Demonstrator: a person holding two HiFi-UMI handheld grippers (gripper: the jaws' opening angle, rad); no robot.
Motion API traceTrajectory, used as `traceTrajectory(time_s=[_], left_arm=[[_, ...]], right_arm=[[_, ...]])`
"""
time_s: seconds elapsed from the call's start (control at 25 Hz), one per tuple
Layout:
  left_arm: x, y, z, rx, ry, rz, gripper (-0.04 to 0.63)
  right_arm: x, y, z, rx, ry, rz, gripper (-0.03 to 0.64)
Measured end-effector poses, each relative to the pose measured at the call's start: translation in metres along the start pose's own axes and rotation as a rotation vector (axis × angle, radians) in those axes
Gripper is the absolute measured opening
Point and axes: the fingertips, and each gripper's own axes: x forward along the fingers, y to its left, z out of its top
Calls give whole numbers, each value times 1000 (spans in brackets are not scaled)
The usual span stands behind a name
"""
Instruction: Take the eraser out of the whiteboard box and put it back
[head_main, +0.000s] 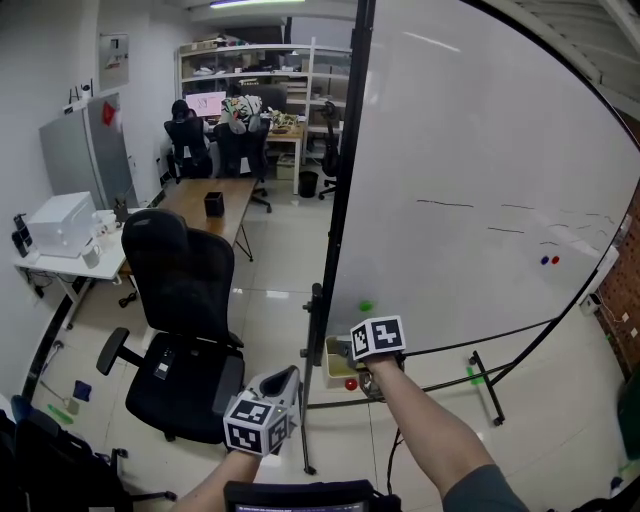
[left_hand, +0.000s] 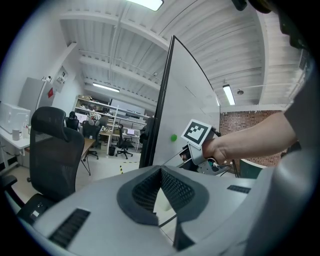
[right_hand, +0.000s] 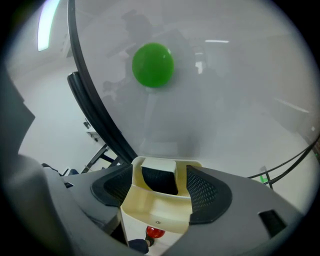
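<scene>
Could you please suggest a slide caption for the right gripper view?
Right gripper open astride the whiteboard box, eraser inside, green magnet above.

Whiteboard (head_main: 480, 200) fills the right half of the head view, with its black frame post (head_main: 340, 200) down the centre: no way through. In the right gripper view, the cream box (right_hand: 156, 220) sits at lower centre between the spread jaws of the right gripper (right_hand: 160, 175). Top open, dark eraser (right_hand: 159, 182) fills the rear part, front part free. Office chair (head_main: 180, 290) blocks the head view's lower left. Floor strip (head_main: 280, 260) between chair and post is passable. Stand legs (head_main: 485, 385) cross the lower right.
</scene>
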Motion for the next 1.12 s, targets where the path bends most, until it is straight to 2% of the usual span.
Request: traceTrajectory(time_s=[0.24, 0.36, 0.48, 0.64, 0.68, 0.88, 1.12], left_arm=[[-7, -12, 19, 1, -37, 4, 29], [-13, -21, 31, 10, -56, 0, 29], [-16, -31, 41, 25, -63, -4, 29], [-21, -41, 54, 38, -79, 1, 29], [-23, -44, 57, 38, -84, 1, 29], [-25, -64, 65, 50, -104, -5, 29], [-18, -104, 72, 57, -123, 12, 31]], right_arm=[[-72, 12, 20, -16, -214, 153, 361], [-128, 26, 31, -69, -375, 252, 273], [-182, 32, 36, -135, -522, 308, 253], [-240, 32, 31, -238, -682, 279, 57], [-251, 31, 28, -252, -714, 272, 29], [-297, 18, 17, -276, -833, 266, 23], [-334, -13, 6, -305, -864, 274, 23]])
